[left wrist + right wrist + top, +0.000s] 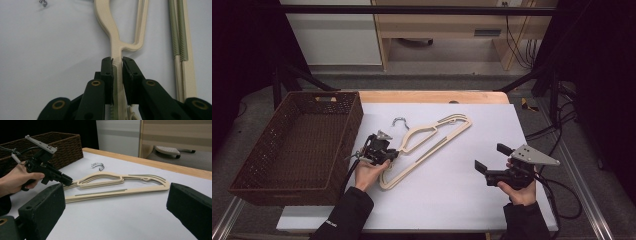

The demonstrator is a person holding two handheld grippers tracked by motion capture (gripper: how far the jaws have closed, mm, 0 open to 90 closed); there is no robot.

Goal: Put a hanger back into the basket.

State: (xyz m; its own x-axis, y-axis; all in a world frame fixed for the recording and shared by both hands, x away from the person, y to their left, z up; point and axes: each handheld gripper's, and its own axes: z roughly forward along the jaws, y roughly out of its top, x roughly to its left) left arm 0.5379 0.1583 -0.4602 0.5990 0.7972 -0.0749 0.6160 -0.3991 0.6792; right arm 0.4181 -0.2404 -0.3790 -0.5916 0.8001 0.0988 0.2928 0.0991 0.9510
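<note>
The left gripper (388,152) is clamping the upper arm of the cream hangers (432,142), jaws pressed together on the thin bar, as the left gripper view is showing it. There look to be two hangers stacked, lying flat on the white table (462,195), just beside the wicker basket (262,175). The right gripper (493,157) is hovering well apart over the table, jaws standing wide with nothing between them.

Risk, as a judgement: the grip is sitting near one end, so on a lift the long stack is likely swinging down and twisting in the pads. The lower hanger may be slipping free (only a narrow bar is caught). The metal hooks (400,120) could be snagging the basket rim.
</note>
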